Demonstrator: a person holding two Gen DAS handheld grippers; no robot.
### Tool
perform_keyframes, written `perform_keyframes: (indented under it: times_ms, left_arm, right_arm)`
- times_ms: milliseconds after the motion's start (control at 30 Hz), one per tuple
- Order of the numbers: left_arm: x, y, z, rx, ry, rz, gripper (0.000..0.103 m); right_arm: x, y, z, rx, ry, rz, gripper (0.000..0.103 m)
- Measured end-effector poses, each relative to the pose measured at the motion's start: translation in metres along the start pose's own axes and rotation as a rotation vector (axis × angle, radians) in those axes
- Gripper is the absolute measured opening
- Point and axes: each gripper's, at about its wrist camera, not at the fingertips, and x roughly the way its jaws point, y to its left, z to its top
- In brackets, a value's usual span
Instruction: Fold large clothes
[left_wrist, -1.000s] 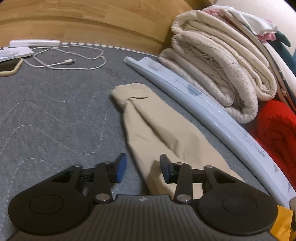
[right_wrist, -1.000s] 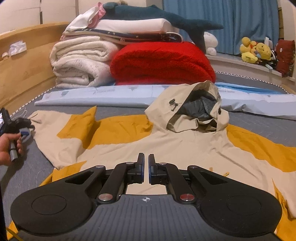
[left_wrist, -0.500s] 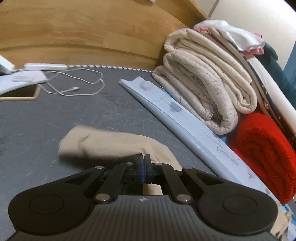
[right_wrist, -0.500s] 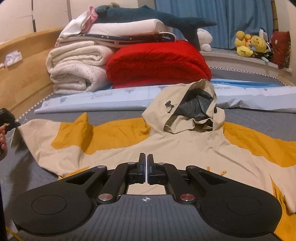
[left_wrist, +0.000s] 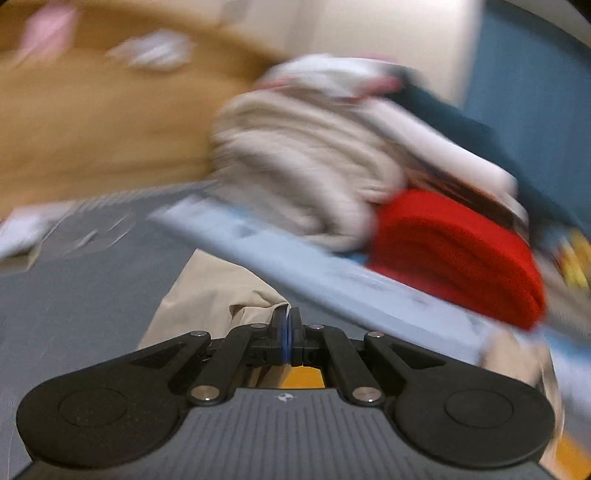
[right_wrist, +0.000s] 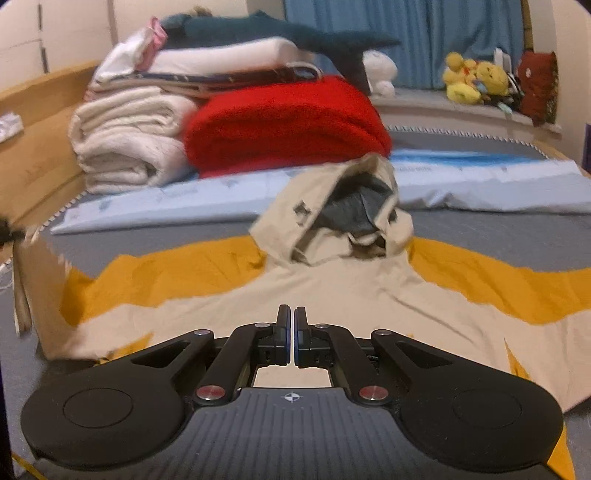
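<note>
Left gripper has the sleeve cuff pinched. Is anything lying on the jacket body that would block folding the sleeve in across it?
Nothing visible blocks it. The left gripper is shut on the sleeve, and the jacket body lies flat on the mattress. The only raised thing is the hood at the collar. The right gripper is shut over the lower body.

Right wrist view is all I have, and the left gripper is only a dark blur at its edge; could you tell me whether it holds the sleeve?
Observer: Yes. In the left wrist view the left gripper is shut on the beige sleeve, with cloth pinched between its blue pads.
Operator: What shows beneath it?
Observer: An orange panel of the jacket, seen just under the jaws.
Operator: Is the background sharp?
Observer: No, the red blanket behind is smeared.
</note>
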Motion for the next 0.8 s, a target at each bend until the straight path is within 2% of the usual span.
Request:
perform_keyframes:
  times_ms: [67, 133, 200, 233, 267, 300, 333, 467, 600, 667, 733, 800]
  left_arm:
    - [-0.016, -0.051, -0.02, 0.137, -0.002, -0.158, 0.0]
    - [-0.031, -0.095, -0.051, 0.272, 0.054, -0.33, 0.0]
    - [-0.038, -0.132, -0.087, 0.391, 0.2, -0.492, 0.004]
    - [-0.038, -0.143, -0.1, 0.409, 0.282, -0.553, 0.01]
    - [-0.036, -0.147, -0.107, 0.411, 0.352, -0.606, 0.022]
    - [-0.035, -0.15, -0.112, 0.401, 0.405, -0.647, 0.027]
    - [-0.034, -0.149, -0.113, 0.388, 0.432, -0.663, 0.031]
    - [-0.02, -0.131, -0.095, 0.281, 0.429, -0.627, 0.032]
    - [0.014, -0.114, -0.092, 0.15, 0.536, -0.589, 0.033]
    - [0.033, -0.111, -0.096, 0.103, 0.598, -0.561, 0.042]
    - [0.047, -0.109, -0.099, 0.058, 0.63, -0.526, 0.046]
    - [0.055, -0.106, -0.103, 0.022, 0.65, -0.504, 0.047]
  right_arm:
    - [0.006, -0.002, -0.002, 0.007, 0.019, -0.01, 0.001]
    - [0.011, -0.004, -0.005, 0.014, 0.026, -0.026, 0.001]
    - [0.016, -0.007, -0.008, 0.029, 0.033, -0.056, 0.003]
    - [0.019, -0.009, -0.009, 0.042, 0.044, -0.068, 0.005]
    - [0.022, -0.012, -0.011, 0.058, 0.054, -0.073, 0.009]
    - [0.024, -0.015, -0.012, 0.079, 0.064, -0.078, 0.012]
    - [0.026, -0.018, -0.013, 0.093, 0.07, -0.083, 0.013]
    - [0.032, -0.022, -0.016, 0.103, 0.088, -0.091, 0.013]
    - [0.039, -0.018, -0.02, 0.107, 0.111, -0.07, 0.013]
    - [0.043, -0.015, -0.022, 0.109, 0.126, -0.059, 0.013]
    - [0.044, -0.01, -0.023, 0.105, 0.135, -0.045, 0.013]
    - [0.046, -0.005, -0.024, 0.099, 0.139, -0.025, 0.013]
